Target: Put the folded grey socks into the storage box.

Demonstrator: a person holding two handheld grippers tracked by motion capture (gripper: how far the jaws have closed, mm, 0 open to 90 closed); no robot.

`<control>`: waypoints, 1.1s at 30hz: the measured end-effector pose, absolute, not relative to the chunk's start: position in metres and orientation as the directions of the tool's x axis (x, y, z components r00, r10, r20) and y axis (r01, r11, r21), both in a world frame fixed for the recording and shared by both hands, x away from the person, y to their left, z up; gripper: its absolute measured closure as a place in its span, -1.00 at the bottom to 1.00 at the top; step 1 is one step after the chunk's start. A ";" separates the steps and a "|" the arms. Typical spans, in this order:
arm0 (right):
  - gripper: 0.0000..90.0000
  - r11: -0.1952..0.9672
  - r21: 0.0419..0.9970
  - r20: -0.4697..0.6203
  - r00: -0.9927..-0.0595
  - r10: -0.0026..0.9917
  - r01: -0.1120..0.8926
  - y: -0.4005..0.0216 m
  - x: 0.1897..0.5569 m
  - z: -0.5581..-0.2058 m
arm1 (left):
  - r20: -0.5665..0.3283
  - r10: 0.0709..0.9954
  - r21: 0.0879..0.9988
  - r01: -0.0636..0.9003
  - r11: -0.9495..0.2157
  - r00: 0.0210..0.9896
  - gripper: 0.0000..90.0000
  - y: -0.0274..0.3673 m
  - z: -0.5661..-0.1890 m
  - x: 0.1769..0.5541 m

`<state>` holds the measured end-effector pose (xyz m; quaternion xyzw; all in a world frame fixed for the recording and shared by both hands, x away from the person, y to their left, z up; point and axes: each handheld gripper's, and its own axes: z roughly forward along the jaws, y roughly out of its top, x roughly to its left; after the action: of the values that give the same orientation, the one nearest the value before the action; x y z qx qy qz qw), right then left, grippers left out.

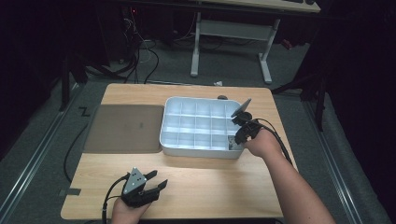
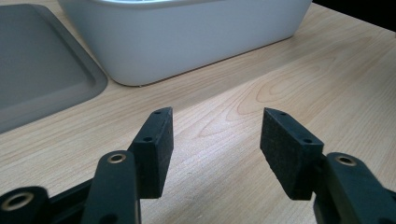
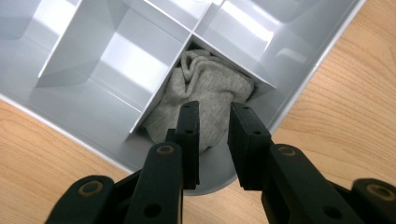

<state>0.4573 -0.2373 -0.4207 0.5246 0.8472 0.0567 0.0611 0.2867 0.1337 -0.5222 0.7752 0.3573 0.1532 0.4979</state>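
From above, my right gripper (image 1: 240, 132) hung over the near right corner of the white plastic divider tray (image 1: 173, 140), whose long side ran left to right across the pale wooden table (image 1: 210, 186). A grey scrap showed in that corner compartment, too small to read there. My left gripper (image 1: 156, 180) rested near the table's front edge, well apart from the tray, its jaws spread. A flat grey-brown lid (image 1: 123, 128) with rounded corners lay just left of the tray.

Through the left gripper view, my two black fingers (image 2: 154, 149) stood wide apart with nothing between them, their pads rough and matte above bare wood grain. The tray's smooth rounded wall (image 2: 187, 37) rose ahead, the lid's (image 2: 42, 74) rim beside it.

Through the right gripper view, a light grey knitted sock (image 3: 205, 93) sat bunched in the corner compartment, crumpled into a soft lump with its longer run pointing from my jaws toward the tray's inner dividers. My right fingers (image 3: 189, 135) stood slightly apart just above it, not pinching it; whether they brushed the fabric I could not tell.
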 end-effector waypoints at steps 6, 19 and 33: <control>0.59 0.437 0.219 -0.036 -0.441 0.897 0.872 -0.239 0.453 -0.416 | -0.118 0.707 0.882 0.400 -0.248 0.698 0.01 0.134 -0.522 0.287; 0.47 0.410 0.416 -0.020 -0.443 0.896 0.812 -0.250 0.405 -0.409 | -0.108 0.714 0.879 0.402 -0.256 0.692 0.02 0.132 -0.522 0.287; 0.17 0.369 0.644 -0.009 -0.475 0.880 0.671 -0.273 0.346 -0.435 | -0.106 0.712 0.876 0.405 -0.264 0.694 0.03 0.127 -0.525 0.286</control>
<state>0.3459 -0.2732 -0.4351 0.4801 0.8076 0.2920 0.1791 0.2857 0.1275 -0.5247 0.7792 0.3584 0.1572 0.4896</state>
